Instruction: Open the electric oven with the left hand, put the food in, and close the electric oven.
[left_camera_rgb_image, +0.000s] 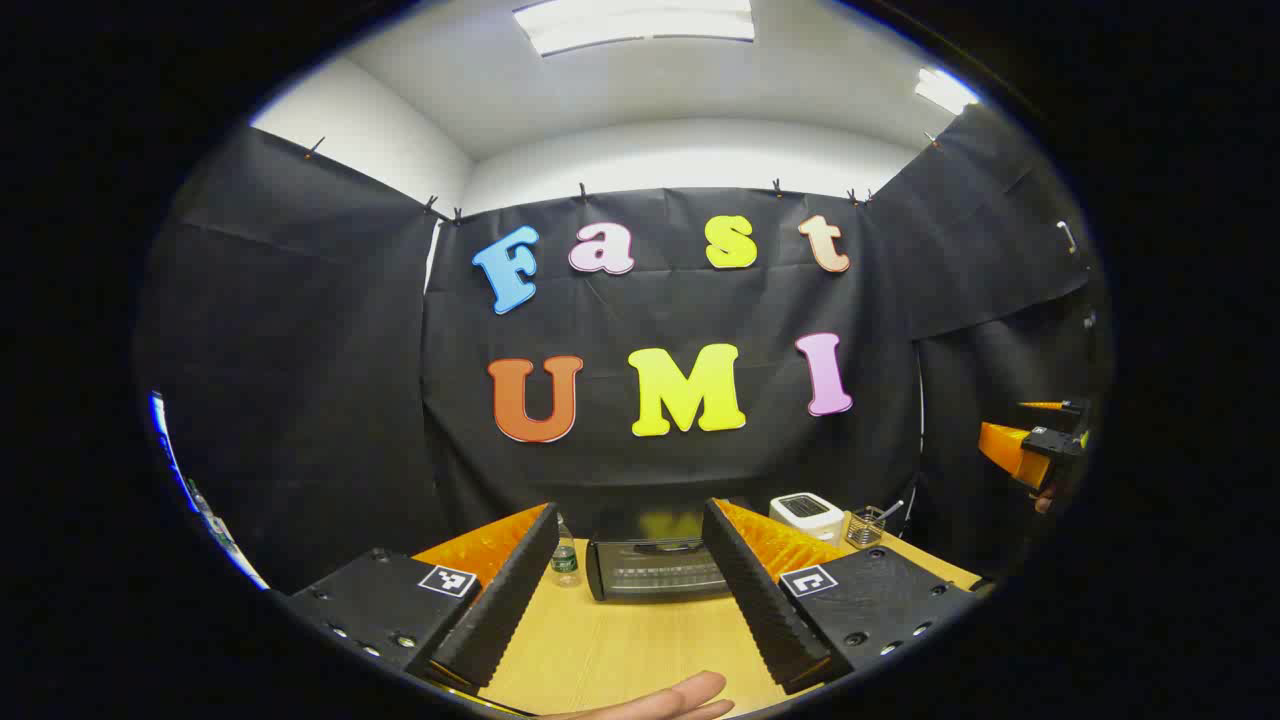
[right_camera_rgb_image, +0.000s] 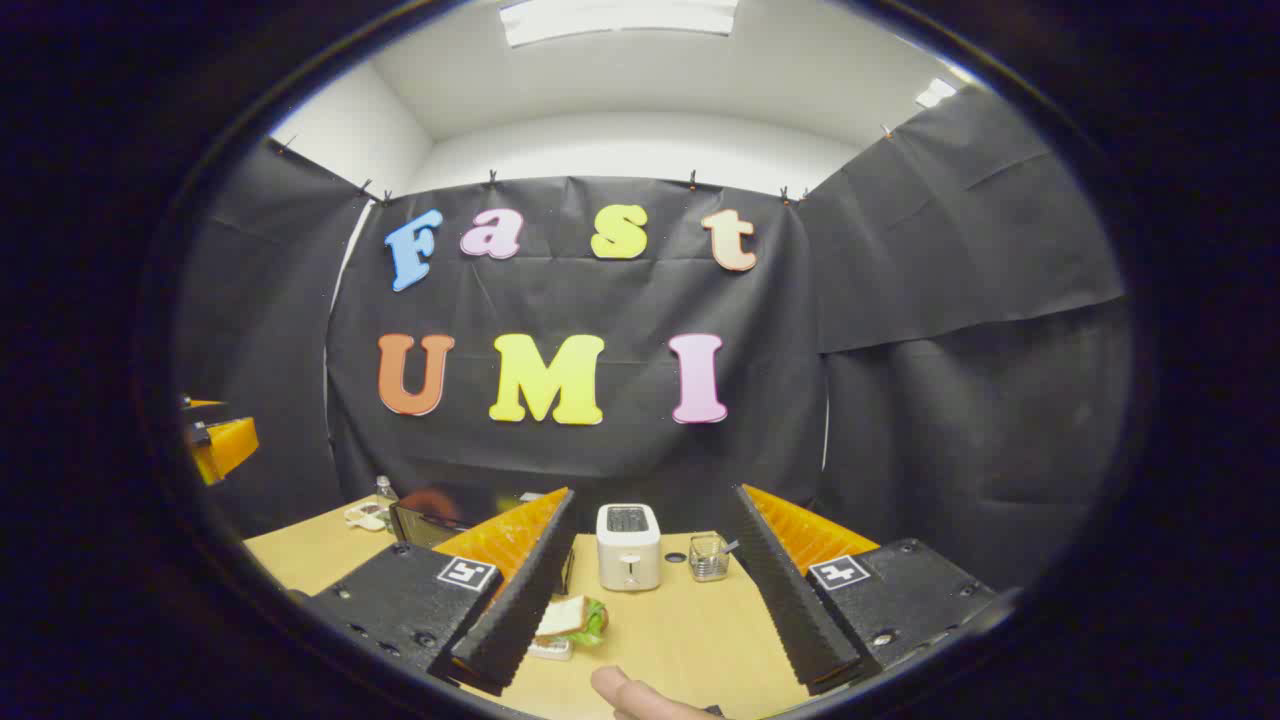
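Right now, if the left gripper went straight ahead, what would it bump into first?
Probably the black electric oven on the wooden table: it sits between the open left gripper fingers, though depth is unclear.

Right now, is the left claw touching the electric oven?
Apart. In the left gripper view the open left claw sits well short of the oven, with bare table between.

Electric oven (left_camera_rgb_image: 655, 570): both ends hidden behind left gripper (left_camera_rgb_image: 628, 590) jaws. In right gripper view, oven mostly hidden behind left jaw of right gripper (right_camera_rgb_image: 650, 600). Sandwich (right_camera_rgb_image: 572, 620) partly covered by same jaw at 7 o'clock. Fingertip (right_camera_rgb_image: 625, 690) cut off at 6 o'clock edge. Small metal holder (right_camera_rgb_image: 708, 557) contents too small to tell.
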